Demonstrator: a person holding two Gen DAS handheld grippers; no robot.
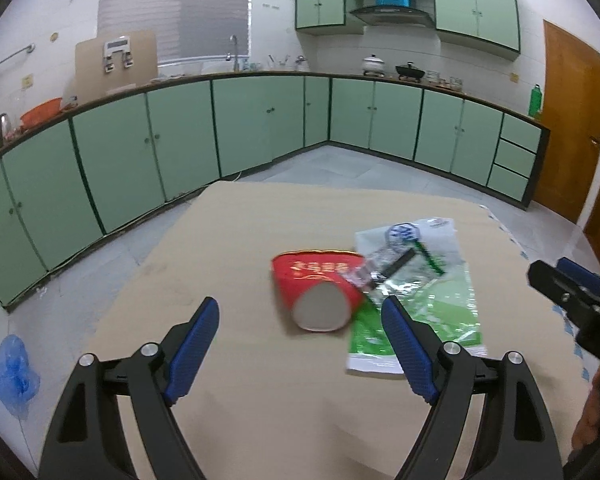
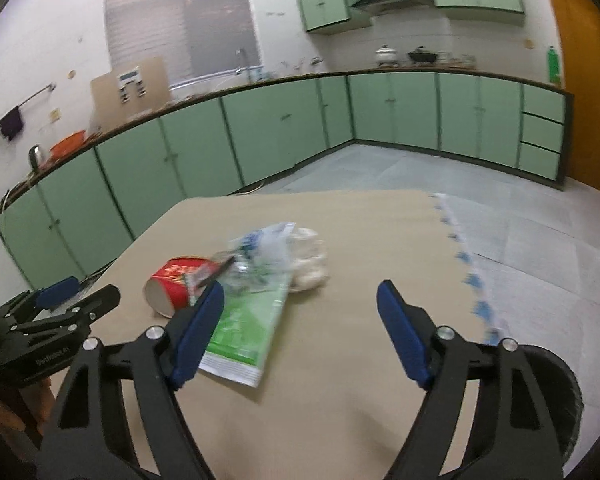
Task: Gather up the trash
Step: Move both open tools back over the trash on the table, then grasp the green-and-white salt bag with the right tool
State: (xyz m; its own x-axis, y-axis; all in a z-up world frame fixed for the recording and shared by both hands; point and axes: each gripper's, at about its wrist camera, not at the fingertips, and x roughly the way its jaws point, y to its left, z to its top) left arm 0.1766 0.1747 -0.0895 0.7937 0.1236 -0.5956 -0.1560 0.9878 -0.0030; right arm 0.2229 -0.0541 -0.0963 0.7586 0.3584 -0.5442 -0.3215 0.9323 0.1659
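A red paper cup (image 1: 316, 286) lies on its side on the tan table (image 1: 236, 240), base toward me. Beside it lies a green and white plastic bag (image 1: 420, 300) with a crumpled clear wrapper (image 1: 384, 268) on top. My left gripper (image 1: 300, 312) is open just in front of the cup, nothing between its fingers. In the right wrist view the cup (image 2: 172, 284), the bag (image 2: 244, 324), the wrapper (image 2: 256, 256) and a crumpled white wad (image 2: 310, 260) lie ahead and left. My right gripper (image 2: 300, 300) is open over bare table to the right of the bag.
A black bin rim (image 2: 552, 384) shows at the table's near right edge. Green kitchen cabinets (image 1: 180, 144) run along the walls behind. A blue plastic bag (image 1: 12, 372) lies on the floor at left. A wooden door (image 1: 572, 120) stands at right.
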